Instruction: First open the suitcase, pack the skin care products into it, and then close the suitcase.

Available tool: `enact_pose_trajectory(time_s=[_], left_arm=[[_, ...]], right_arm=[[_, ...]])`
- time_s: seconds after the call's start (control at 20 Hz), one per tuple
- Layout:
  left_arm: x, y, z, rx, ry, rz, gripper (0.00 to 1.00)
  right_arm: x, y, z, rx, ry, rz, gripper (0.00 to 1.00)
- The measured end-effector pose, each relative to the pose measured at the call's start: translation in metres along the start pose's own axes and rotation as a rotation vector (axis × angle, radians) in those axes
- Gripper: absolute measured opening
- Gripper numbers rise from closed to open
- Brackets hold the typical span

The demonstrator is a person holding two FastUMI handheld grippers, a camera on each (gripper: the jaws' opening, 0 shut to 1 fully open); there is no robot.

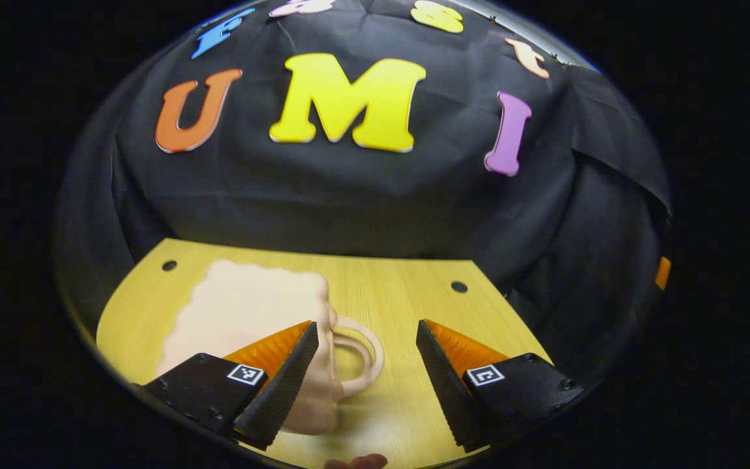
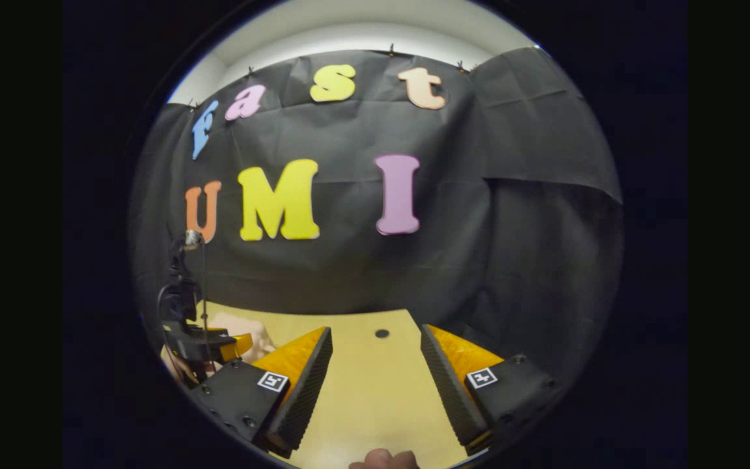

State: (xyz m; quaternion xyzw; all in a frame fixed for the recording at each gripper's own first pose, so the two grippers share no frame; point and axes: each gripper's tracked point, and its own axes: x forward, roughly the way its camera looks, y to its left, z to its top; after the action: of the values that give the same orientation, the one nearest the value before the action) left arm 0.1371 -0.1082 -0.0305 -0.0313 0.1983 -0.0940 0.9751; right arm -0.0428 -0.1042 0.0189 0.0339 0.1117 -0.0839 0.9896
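A pale pink suitcase (image 1: 238,312) lies flat and closed on the wooden table (image 1: 401,404), its looped handle (image 1: 365,358) pointing right. My left gripper (image 1: 367,324) hovers open over it. Its left finger overlaps the suitcase's handle side, and the handle sits in the gap without touching either finger. In the right gripper view, my right gripper (image 2: 375,329) is open above bare table (image 2: 375,397) with nothing between its fingers. Far to its left the left gripper (image 2: 209,345) shows over a bit of the pink suitcase (image 2: 251,332).
The table has small dark holes near its back edge (image 1: 459,286) (image 1: 169,265) (image 2: 382,333). The black cloth wall stands right behind the table. A person's fingertip (image 1: 359,461) shows at the bottom edge, and another hand's fingertip (image 2: 385,459) in the right gripper view.
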Motion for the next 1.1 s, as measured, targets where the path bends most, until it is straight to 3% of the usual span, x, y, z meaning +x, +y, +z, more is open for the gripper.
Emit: enact_pose_trajectory(time_s=[0.2,0.35,0.7,1.0,1.1], left_arm=[[-0.065,0.023,0.116,0.051,-0.306,0.068,0.96],[-0.105,0.038,0.168,0.065,-0.445,0.125,0.96],[-0.139,0.059,0.16,0.048,-0.47,0.188,0.96],[-0.146,0.054,0.152,0.059,-0.464,0.183,1.0],[-0.148,0.055,0.15,0.068,-0.467,0.189,0.96]], right_arm=[[0.026,0.069,0.065,-0.009,-0.144,0.114,0.81],[0.032,0.112,0.088,0.01,-0.205,0.153,0.78],[0.024,0.136,0.087,-0.029,-0.246,0.129,0.81],[0.019,0.139,0.084,-0.054,-0.239,0.146,0.81],[0.018,0.137,0.086,-0.069,-0.252,0.137,0.81]])
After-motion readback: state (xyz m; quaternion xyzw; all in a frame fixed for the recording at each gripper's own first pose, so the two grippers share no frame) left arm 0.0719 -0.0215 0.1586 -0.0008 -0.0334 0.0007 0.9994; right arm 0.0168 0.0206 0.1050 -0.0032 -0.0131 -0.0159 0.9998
